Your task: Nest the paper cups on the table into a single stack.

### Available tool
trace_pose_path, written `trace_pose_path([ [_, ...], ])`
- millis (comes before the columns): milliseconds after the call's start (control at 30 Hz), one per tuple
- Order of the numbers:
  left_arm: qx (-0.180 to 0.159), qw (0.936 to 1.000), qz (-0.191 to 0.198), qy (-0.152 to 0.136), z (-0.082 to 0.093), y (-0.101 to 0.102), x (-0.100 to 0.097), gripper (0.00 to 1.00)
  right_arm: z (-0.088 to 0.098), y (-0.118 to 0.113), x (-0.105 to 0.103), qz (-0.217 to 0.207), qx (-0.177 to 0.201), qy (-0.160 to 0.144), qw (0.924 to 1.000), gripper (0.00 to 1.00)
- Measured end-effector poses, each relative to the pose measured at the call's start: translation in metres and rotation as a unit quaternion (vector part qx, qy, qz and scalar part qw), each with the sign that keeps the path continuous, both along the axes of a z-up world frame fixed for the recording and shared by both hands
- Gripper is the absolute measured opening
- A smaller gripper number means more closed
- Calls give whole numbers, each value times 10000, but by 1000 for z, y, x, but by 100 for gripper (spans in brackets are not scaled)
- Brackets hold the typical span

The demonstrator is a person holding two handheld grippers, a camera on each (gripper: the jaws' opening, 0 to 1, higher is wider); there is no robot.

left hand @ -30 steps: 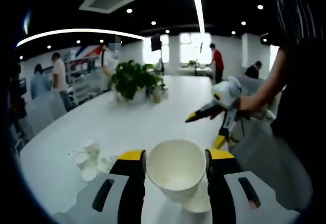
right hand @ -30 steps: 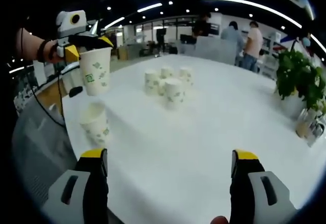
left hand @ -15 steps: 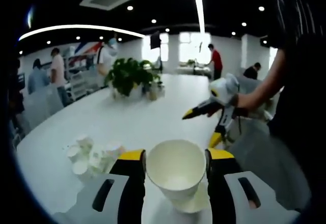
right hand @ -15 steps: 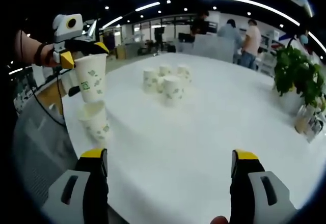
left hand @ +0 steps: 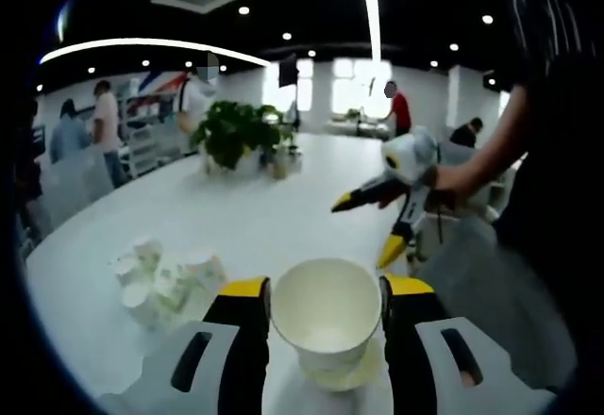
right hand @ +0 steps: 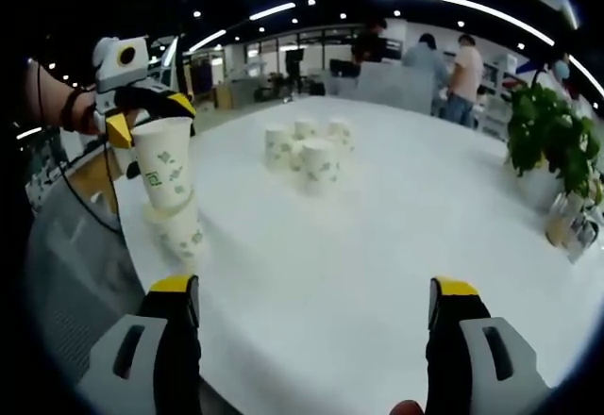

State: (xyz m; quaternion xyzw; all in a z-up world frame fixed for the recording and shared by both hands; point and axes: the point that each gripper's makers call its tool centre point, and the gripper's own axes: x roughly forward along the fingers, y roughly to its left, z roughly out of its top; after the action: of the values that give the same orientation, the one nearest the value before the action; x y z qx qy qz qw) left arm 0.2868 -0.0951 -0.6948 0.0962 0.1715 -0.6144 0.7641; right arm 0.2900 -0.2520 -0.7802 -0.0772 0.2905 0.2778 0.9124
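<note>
My left gripper [left hand: 326, 292] is shut on a white paper cup [left hand: 326, 316], mouth up, held right above a second cup [left hand: 342, 378] standing on the white table [left hand: 245, 217]. In the right gripper view the held cup [right hand: 162, 163] has its bottom entering the standing cup [right hand: 178, 229] near the table's left edge, with the left gripper [right hand: 142, 113] on its rim. A cluster of several upright cups [right hand: 307, 151] stands mid-table, also seen as the cluster [left hand: 160, 278] in the left gripper view. My right gripper [right hand: 316, 307] is open and holds nothing; it shows as the right gripper [left hand: 373, 222] in the left gripper view.
A potted plant [right hand: 552, 146] with small jars stands at the table's right side, seen as the plant [left hand: 236, 137] far back in the left gripper view. People [right hand: 453, 71] stand beyond the table. The table edge runs close by the standing cup.
The left gripper has lowered the held cup from above the standing cup until its bottom enters it. The right gripper has stayed open and nearly still.
</note>
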Motion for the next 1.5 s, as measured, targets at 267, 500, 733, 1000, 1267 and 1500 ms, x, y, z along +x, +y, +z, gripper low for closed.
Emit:
trace_pose_path([
  [267, -24, 9999, 97, 67, -11, 1, -2, 46, -2, -1, -4, 6, -21, 50, 10000, 100],
  [500, 0, 9999, 88, 146, -20, 1, -5, 46, -4, -2, -6, 9, -39, 79, 10000, 100],
  [733, 16, 9998, 131, 157, -26, 1, -6, 46, -4, 0, -10, 44, -31, 109, 9999, 99],
  [1000, 63, 9997, 110, 208, -33, 3, -7, 46, -4, -1, -10, 59, -35, 135, 9999, 99],
  [1267, 56, 9994, 150, 292, -40, 4, -8, 47, -2, 0, -9, 76, -52, 144, 9999, 99],
  [1500, 77, 9995, 132, 280, -43, 4, -9, 48, -4, -2, -11, 77, -61, 207, 9997, 98],
])
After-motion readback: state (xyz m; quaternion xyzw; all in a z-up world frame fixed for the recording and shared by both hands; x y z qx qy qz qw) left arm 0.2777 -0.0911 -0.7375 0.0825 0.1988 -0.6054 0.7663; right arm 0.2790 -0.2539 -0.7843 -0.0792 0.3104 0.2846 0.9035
